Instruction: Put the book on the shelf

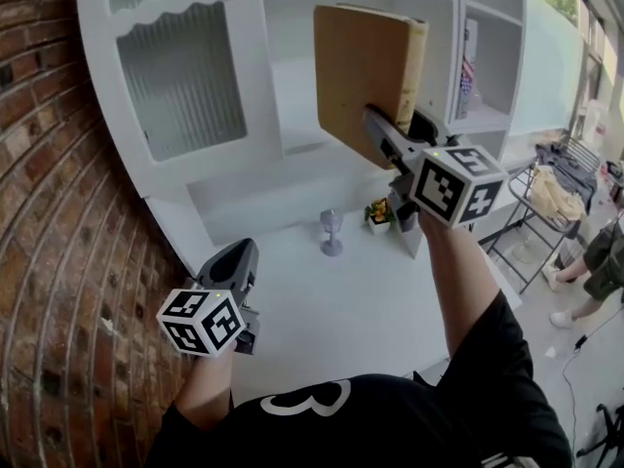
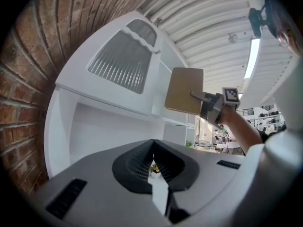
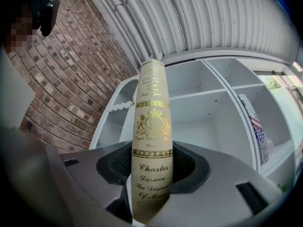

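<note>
Your right hand-held gripper (image 1: pixel 382 133) is clamped on the tan, gilt-spined hardback book (image 1: pixel 363 61), holding it upright before the white cupboard's open shelf (image 1: pixel 302 147), seemingly so it can slide in standing, while your left hand-held gripper (image 1: pixel 237 266) idles low, jaws together.

The white shelf (image 1: pixel 322 305) carries a goblet (image 1: pixel 331 232) and a small plant (image 1: pixel 378 214).

Head camera above, looking down; all views share shelf (image 1: pixel 292 105)
</note>
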{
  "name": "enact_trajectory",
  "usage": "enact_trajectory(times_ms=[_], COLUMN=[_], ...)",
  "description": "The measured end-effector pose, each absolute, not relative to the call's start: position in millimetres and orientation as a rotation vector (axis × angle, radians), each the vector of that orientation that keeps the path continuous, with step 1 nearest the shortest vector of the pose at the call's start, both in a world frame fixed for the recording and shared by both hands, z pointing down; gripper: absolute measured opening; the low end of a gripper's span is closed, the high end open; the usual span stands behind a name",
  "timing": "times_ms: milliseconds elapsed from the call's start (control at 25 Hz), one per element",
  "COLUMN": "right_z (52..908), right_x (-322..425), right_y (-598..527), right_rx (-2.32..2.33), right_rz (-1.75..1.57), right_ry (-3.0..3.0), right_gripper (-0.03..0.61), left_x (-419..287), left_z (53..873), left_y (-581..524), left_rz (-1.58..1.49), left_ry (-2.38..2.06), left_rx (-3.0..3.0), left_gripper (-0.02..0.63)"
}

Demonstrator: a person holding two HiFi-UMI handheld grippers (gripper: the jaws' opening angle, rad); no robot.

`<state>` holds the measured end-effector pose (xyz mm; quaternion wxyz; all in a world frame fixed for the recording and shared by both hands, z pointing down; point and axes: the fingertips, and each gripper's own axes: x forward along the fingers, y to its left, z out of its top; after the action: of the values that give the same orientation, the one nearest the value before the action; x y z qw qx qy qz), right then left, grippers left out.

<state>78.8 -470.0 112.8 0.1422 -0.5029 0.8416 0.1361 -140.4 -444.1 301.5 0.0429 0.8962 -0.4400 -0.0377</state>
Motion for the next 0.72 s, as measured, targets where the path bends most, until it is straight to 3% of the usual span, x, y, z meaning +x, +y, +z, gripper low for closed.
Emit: enact_trajectory(times_ms=[720], right_z=[124], right_x=[76], right_y=[-588], right_rx=[-1.719], right_rz=[0.245], right_ry=[2.350], right_gripper=[0.198], left_x=[-185], left_z=[345], left_y=[-471], left_rz=[-0.088], left_ry=[-1.408], left_rx=[2.596], left_gripper=[0.000])
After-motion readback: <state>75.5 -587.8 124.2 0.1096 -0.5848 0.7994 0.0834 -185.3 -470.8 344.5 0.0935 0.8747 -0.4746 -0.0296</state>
